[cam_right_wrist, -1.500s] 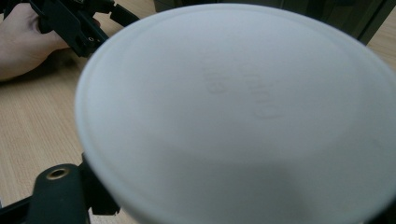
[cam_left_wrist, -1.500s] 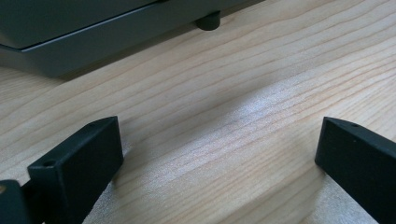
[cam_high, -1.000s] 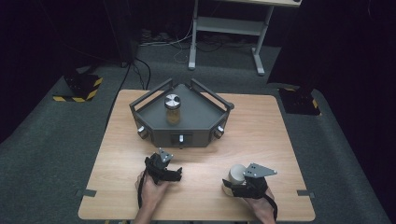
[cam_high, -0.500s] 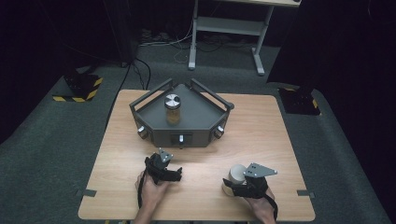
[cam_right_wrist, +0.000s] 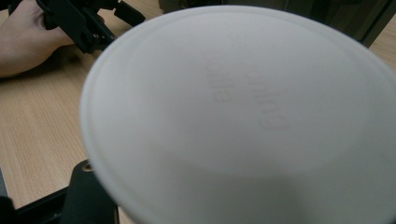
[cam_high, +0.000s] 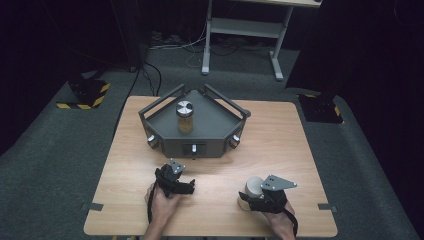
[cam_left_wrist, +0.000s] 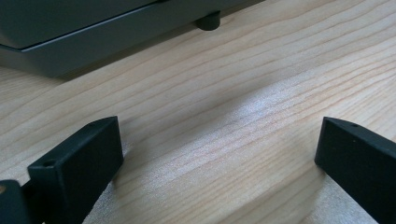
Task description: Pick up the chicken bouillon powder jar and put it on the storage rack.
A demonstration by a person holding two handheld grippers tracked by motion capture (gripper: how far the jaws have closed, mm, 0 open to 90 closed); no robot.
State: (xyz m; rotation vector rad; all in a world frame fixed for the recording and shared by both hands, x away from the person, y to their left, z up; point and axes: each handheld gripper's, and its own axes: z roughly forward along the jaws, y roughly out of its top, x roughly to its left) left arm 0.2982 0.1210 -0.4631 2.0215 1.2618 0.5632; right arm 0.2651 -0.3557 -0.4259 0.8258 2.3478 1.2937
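Your left gripper (cam_high: 186, 186) rests on the desk (cam_high: 280, 145) just in front of the grey tray (cam_high: 212, 127), jaws spread over bare wood. A jar (cam_high: 184, 116) stands upright in the tray. Front-right of the tray, your right gripper (cam_high: 248, 197) pinches a white cup (cam_right_wrist: 243, 116).

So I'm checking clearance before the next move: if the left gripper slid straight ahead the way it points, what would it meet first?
Probably the grey tray's front wall. The left gripper is open with bare table between its jaws, and that wall crosses the line ahead. How far off is hard to judge.
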